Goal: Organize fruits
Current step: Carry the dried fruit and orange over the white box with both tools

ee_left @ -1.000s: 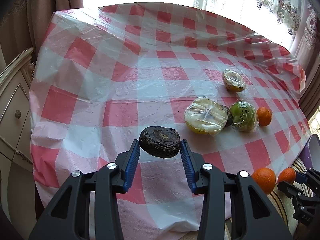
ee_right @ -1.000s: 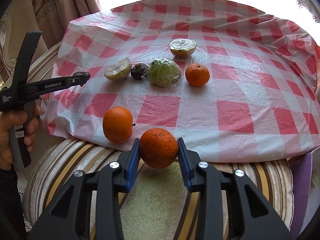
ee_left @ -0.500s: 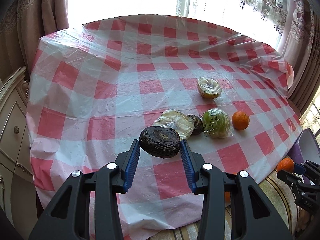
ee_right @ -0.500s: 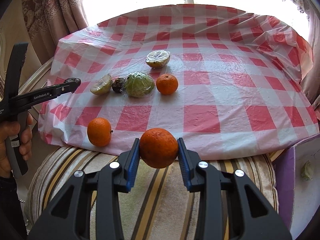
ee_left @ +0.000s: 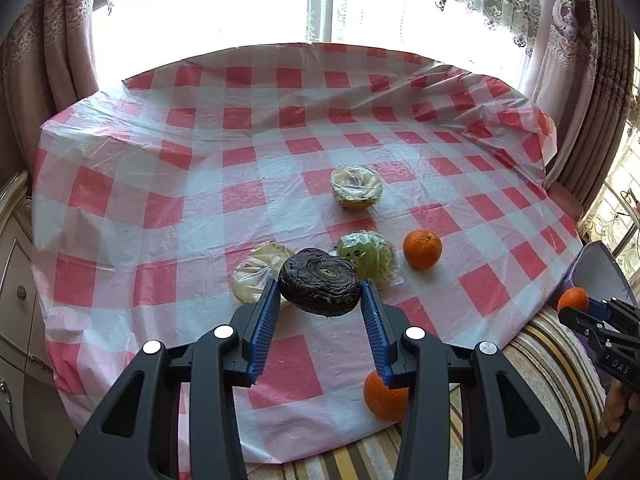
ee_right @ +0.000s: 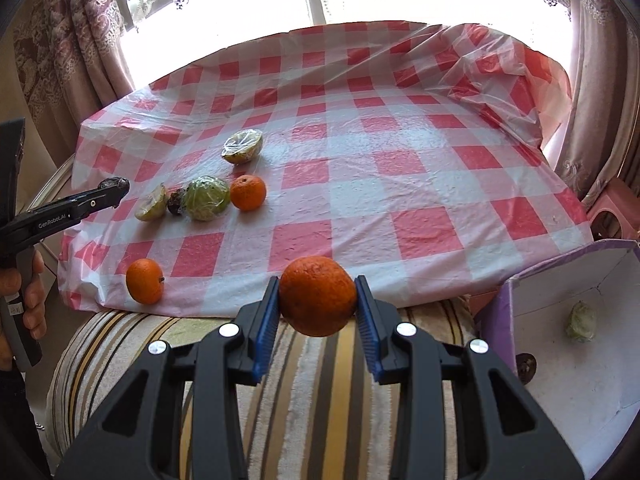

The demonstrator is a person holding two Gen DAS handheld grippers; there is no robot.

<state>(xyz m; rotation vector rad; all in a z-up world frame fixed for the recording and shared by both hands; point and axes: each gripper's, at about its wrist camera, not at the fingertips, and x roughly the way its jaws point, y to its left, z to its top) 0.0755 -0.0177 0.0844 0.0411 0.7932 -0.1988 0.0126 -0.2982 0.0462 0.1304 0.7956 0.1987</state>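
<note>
My left gripper (ee_left: 319, 305) is shut on a dark shrivelled fruit (ee_left: 319, 286), held above the table's near side. My right gripper (ee_right: 316, 305) is shut on an orange (ee_right: 317, 295), hanging over the striped cushion (ee_right: 312, 392) off the table's front edge. On the red-checked tablecloth (ee_right: 400, 160) lie a wrapped green fruit (ee_right: 206, 198), a wrapped pale half fruit (ee_right: 153, 204), a small dark fruit (ee_right: 175, 202), a wrapped yellow half (ee_right: 242, 147) and two more oranges (ee_right: 248, 192) (ee_right: 145, 281). A purple-sided white box (ee_right: 568, 344) at the right holds a pale wrapped piece (ee_right: 581, 321).
Curtains (ee_right: 72, 40) and a bright window stand behind the table. A cream cabinet (ee_left: 16, 288) runs along the left side. A hand (ee_right: 30, 300) grips the left tool's handle. A small dark fruit (ee_right: 525, 366) lies beside the box. A pink stool (ee_right: 612, 210) stands far right.
Both grippers have drawn back and risen from the table with their fruit still held. More of the window shows, and the box has come into the right wrist view.
</note>
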